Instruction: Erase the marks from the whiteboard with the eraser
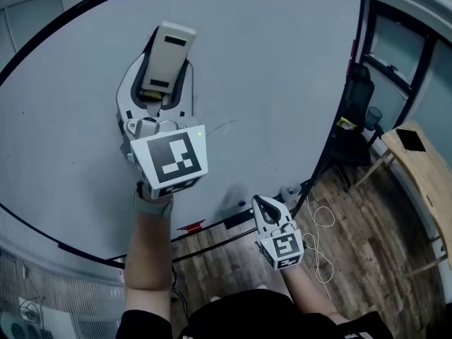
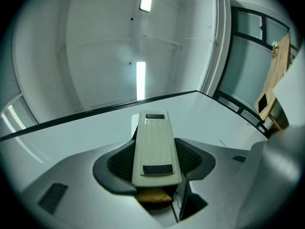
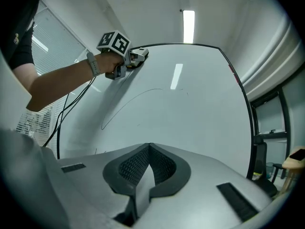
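The whiteboard [image 1: 268,69] fills most of the head view. A thin curved pen mark [image 1: 220,125] runs right of my left gripper, and the same mark [image 3: 133,100] shows as a long arc in the right gripper view. My left gripper [image 1: 158,96] is shut on a cream eraser [image 1: 167,54], which lies against the board; in the left gripper view the eraser [image 2: 155,147] sits lengthwise between the dark pads. My right gripper [image 1: 263,205] hangs low by the board's bottom edge, shut with nothing in it, its pads [image 3: 136,168] meeting.
The board's black frame and stand [image 1: 212,224] run along the bottom. A black chair [image 1: 357,96] and a wooden table [image 1: 418,169] stand to the right. A white cable [image 1: 321,226] lies on the wood floor.
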A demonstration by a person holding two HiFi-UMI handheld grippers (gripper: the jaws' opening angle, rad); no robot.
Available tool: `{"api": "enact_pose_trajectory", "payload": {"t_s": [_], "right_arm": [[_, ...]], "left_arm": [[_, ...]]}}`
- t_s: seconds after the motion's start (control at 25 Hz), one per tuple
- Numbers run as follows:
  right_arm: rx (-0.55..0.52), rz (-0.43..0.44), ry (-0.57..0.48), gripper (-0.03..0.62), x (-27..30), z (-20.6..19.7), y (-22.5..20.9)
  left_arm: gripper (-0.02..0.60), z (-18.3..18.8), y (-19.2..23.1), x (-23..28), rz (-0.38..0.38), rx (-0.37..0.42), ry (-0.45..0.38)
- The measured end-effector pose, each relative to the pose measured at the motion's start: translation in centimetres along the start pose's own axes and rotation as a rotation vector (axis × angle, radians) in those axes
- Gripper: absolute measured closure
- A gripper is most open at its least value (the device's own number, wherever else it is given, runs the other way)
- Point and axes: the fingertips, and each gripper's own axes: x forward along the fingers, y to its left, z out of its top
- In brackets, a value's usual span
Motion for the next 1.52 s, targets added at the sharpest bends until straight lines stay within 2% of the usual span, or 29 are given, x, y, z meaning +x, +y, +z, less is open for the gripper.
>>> {"api": "enact_pose_trajectory", "payload": {"t_s": [0.4, 0.56, 1.24, 1.52], "right_arm": [[0.022, 0.001, 0.019, 0.568, -0.2, -0.9, 1.5], [0.027, 0.014, 0.029, 0.568, -0.5, -1.2, 2.9], [0.004, 0.064, 0.109, 0.567, -1.8, -4.1, 7.5], [0.001, 0.083, 0.138, 0.568, -2.8, -5.3, 9.0]], "left_arm": [[0.316, -2.5, -1.7, -2.6, -0.012, 0.007, 0.007], [0.316, -5.0, -2.7, -4.7, -0.019, -0.028, 0.060], [0.316, -18.2, -7.6, -16.5, -0.055, 0.003, 0.265], [0.316, -24.0, -10.4, -21.8, -0.074, -0.024, 0.389]]}}
